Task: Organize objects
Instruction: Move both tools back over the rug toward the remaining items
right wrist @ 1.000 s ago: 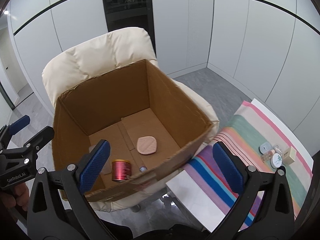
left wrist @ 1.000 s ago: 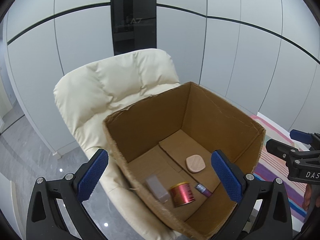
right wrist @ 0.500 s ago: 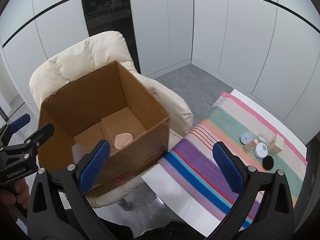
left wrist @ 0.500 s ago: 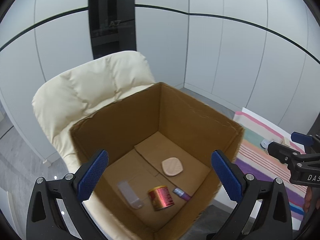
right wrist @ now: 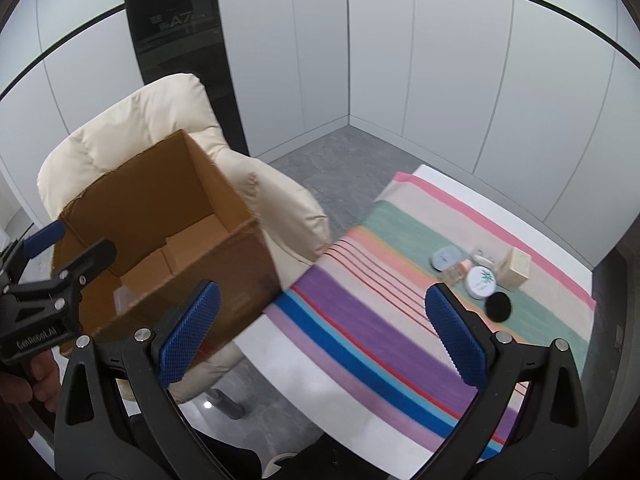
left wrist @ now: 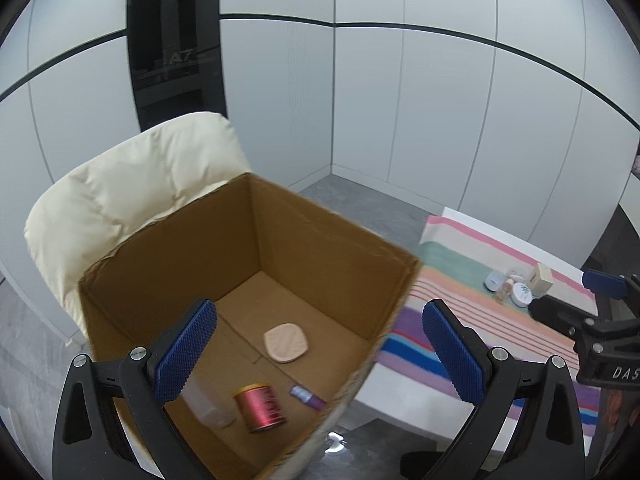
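Left gripper (left wrist: pixel 320 354): jaws spread wide, nothing held, low in frame over the open cardboard box (left wrist: pixel 332 240). Right gripper (right wrist: pixel 318 334): jaws equally wide, empty, above the striped cloth (right wrist: pixel 360 320) on the counter (right wrist: pixel 304 376).

Box floor, lower centre: red can (left wrist: pixel 261 402) on its side, clear container (left wrist: pixel 208 400) left of it, small purple tube (left wrist: pixel 307 395) right of it, beige pad (left wrist: pixel 286 342) farther in. Box sits on a cream chair (left wrist: pixel 132 188), upper left.

Far right of cloth: black round item (right wrist: pixel 499 306), white jar (right wrist: pixel 483 280), beige box (right wrist: pixel 516 267), grey-blue lid (right wrist: pixel 445 258), clustered together.
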`<state>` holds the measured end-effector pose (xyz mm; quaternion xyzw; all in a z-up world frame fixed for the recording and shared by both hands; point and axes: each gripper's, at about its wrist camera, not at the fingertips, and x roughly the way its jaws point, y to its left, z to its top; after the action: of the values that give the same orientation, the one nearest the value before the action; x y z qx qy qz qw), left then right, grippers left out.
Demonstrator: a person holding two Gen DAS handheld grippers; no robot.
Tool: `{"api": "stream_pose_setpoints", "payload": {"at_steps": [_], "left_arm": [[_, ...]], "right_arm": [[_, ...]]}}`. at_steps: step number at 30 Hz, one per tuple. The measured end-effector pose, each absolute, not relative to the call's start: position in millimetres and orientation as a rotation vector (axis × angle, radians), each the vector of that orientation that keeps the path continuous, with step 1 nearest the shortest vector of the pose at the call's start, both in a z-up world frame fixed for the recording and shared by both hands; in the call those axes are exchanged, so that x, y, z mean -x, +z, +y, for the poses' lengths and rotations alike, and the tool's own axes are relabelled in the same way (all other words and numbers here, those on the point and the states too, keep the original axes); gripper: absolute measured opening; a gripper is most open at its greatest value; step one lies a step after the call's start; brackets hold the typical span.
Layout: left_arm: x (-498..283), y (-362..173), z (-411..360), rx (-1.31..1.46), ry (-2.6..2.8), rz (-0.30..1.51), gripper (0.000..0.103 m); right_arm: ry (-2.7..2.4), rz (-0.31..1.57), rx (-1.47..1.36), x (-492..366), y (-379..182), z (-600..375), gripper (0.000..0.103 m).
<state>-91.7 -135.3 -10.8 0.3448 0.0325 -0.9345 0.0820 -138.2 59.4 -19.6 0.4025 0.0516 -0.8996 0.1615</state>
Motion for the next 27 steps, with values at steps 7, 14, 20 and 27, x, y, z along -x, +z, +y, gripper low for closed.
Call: {"api": "stream_pose_setpoints", "payload": {"at_steps": [7,14,20,27], "left_arm": [[106.4,-12.8,-100.5,-1.06,-2.84,0.078,0.103],[118.3,-14.4,-54.9,-1.087,-2.903,0.029,0.103],[128.2,-15.5,-18.9,-1.114,-2.953,0.009,0.103],[141.7,-13.0,22.8,-1.141,-3.014,0.007,0.103]], "right_arm": [[-2.629,0.126,-1.173,138.0,-20.5,102.2,0.103],[-2.687,0.08,-1.203,136.9,-20.0,145.9,0.103],[-2.731,0.043,-1.243,133.7,-22.4,183.5,0.103],[-2.78,0.032,-1.284,123.5,-25.1,227.7,0.103]]}}
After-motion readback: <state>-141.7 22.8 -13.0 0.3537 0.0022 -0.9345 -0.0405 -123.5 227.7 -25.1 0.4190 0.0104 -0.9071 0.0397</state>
